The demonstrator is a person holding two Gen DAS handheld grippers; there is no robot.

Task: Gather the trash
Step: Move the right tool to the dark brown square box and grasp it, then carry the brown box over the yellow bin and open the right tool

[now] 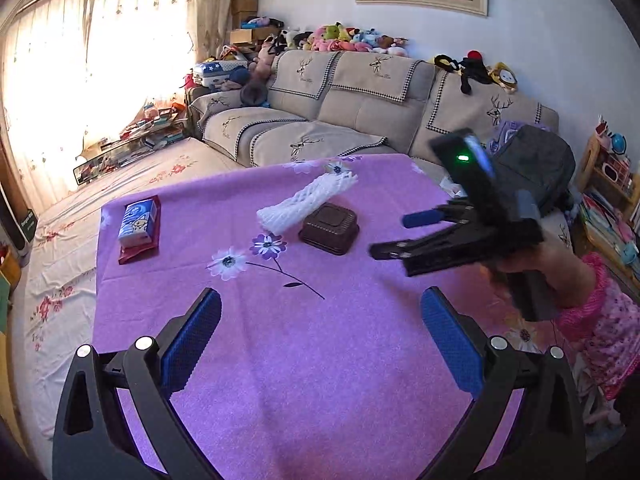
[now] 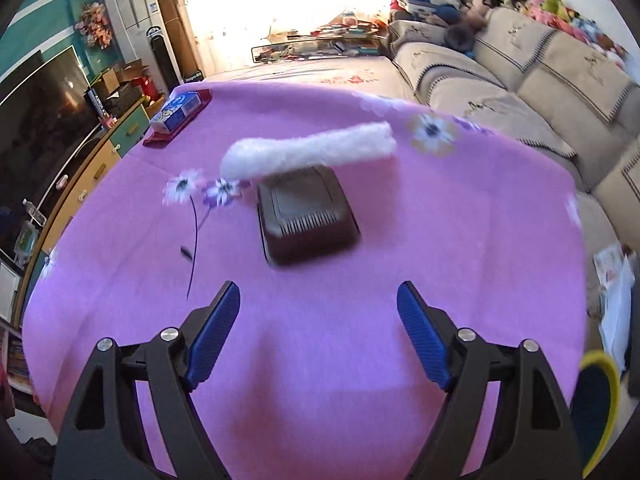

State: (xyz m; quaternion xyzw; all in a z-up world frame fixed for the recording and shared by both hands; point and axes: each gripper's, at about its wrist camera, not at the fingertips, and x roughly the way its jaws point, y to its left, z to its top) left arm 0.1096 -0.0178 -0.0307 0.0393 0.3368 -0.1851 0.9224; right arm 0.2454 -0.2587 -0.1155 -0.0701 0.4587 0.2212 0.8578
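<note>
Two grippers, left gripper (image 1: 320, 328) and right gripper (image 2: 318, 316), gape wide above purple cloth (image 1: 280, 360). White foam net sleeve (image 1: 306, 200) touches, possibly overlaps, a ribbed brown plastic tray (image 1: 330, 228) mid-table.

Daylight pours through the curtained window (image 1: 100, 60), blown out to plain white in both views, and it washes the worktop (image 1: 280, 340) in a soft purple glow. Shadows are faint. The left wrist view is mostly crisp, though the right gripper (image 1: 394, 236) smears there. The right wrist view is streaked with motion blur: the white foam net (image 2: 308, 152) and dark brown tray (image 2: 306, 214) lose their edges. Fisheye bending curves the sofa (image 1: 360, 112), and black corners frame each view.
</note>
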